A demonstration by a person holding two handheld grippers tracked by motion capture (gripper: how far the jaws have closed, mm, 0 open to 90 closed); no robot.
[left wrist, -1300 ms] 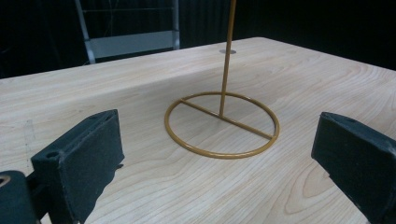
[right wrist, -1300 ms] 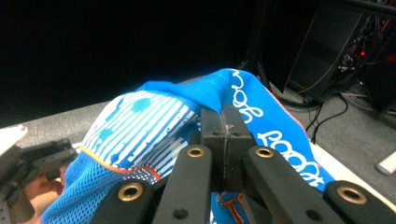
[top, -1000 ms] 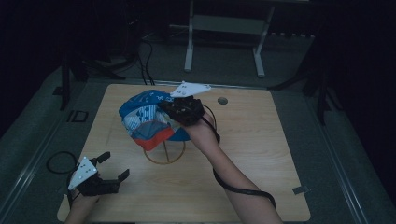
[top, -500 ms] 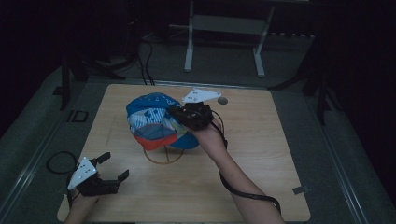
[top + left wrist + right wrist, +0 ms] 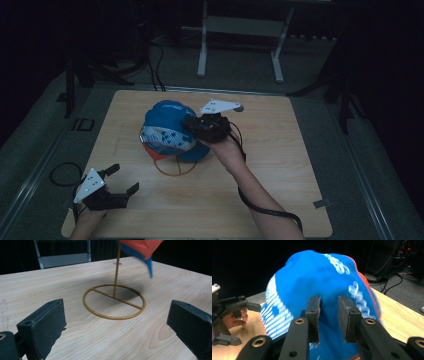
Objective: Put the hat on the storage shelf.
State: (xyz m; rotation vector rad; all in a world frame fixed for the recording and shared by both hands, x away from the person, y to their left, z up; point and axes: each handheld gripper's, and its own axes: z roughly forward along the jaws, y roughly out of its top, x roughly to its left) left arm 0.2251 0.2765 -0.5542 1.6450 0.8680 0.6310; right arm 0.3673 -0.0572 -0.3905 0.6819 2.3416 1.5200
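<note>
A blue cap (image 5: 167, 132) with white lettering and an orange brim sits on top of a thin gold stand (image 5: 172, 167). My right gripper (image 5: 189, 125) is at the cap's right side. In the right gripper view its jaws (image 5: 329, 315) stand a little apart, open, with the blurred cap (image 5: 317, 272) just beyond them. My left gripper (image 5: 125, 177) rests near the table's front left corner, open wide and empty. The left gripper view (image 5: 115, 322) faces the stand's ring base and pole (image 5: 113, 302), with the brim (image 5: 140, 246) hanging above.
The wooden table (image 5: 300, 150) is bare to the right and in front of the stand. A small round mark (image 5: 239, 107) lies near the back edge. A white metal frame (image 5: 240, 45) stands on the floor behind the table.
The right gripper carried the cap rightward and down over the stand, then slowed to a stop. The left gripper has stayed where it was.
</note>
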